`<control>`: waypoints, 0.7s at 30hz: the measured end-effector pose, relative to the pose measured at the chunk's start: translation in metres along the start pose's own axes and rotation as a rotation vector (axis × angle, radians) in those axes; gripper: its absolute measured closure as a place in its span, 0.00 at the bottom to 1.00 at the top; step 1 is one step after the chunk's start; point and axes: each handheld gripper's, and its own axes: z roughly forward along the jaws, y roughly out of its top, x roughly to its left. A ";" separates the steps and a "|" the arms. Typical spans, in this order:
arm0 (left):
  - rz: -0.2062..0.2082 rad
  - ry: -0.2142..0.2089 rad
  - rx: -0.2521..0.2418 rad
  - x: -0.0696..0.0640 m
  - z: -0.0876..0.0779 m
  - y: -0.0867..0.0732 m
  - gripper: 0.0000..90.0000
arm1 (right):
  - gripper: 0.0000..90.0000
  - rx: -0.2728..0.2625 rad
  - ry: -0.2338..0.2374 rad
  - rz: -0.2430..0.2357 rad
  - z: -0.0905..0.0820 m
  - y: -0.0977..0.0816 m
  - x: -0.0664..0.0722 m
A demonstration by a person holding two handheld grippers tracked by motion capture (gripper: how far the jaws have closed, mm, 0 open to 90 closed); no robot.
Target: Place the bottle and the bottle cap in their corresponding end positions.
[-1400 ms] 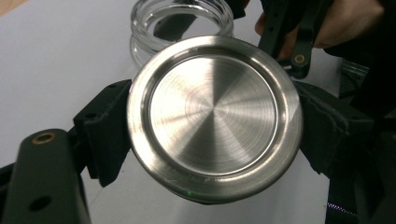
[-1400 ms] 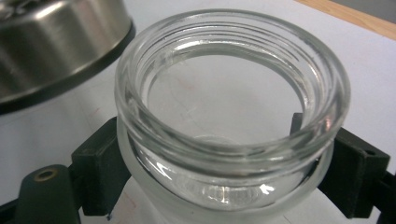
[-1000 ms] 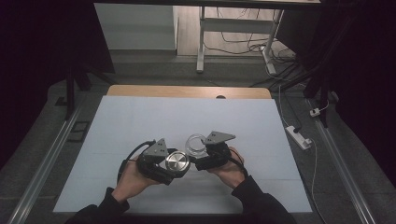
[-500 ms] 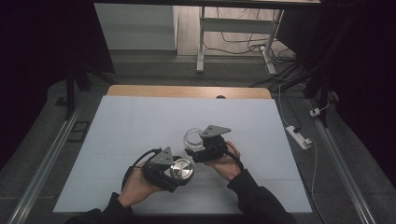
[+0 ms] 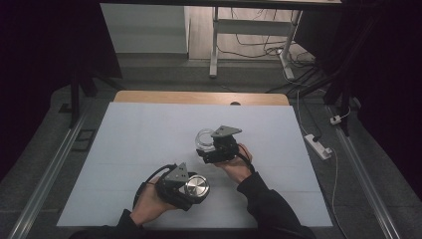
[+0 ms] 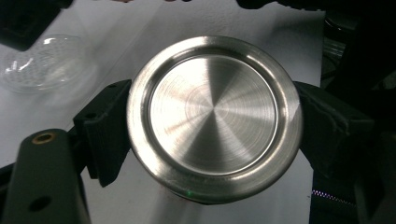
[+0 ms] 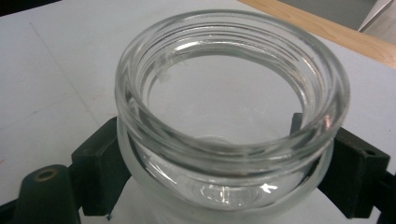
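High view: metal lid [image 5: 197,187] is clamped in left gripper [image 5: 191,189] at near centre of white table [image 5: 139,139]. Glass jar [image 5: 204,139] is clamped in right gripper [image 5: 209,147], farther & slightly right; jar & lid are apart, not touching.

Left gripper view: lid is seen face-on w/ concentric brushed rings, pinched at both edges by the black jaws. The jar [image 6: 44,60] is seen blurred at upper left, above the table.

Right gripper view: jar [image 7: 231,107] is gripped below its threaded neck, mouth open & uncovered, jaws pressed on both sides. Wooden table edge [image 7: 322,28] is seen at far right.
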 end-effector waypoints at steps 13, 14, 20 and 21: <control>0.005 0.007 -0.009 0.001 0.008 -0.002 0.21 | 0.16 0.004 -0.033 -0.004 0.027 0.004 -0.013; 0.003 0.013 -0.008 0.002 0.009 -0.002 0.21 | 0.16 0.005 -0.034 -0.003 0.029 0.004 -0.013; -0.011 0.040 0.002 0.013 0.019 -0.004 0.21 | 0.16 0.006 -0.033 -0.008 0.036 0.006 -0.013; -0.014 0.050 0.008 0.016 0.024 -0.005 0.21 | 0.16 0.004 -0.034 -0.010 0.036 0.006 -0.013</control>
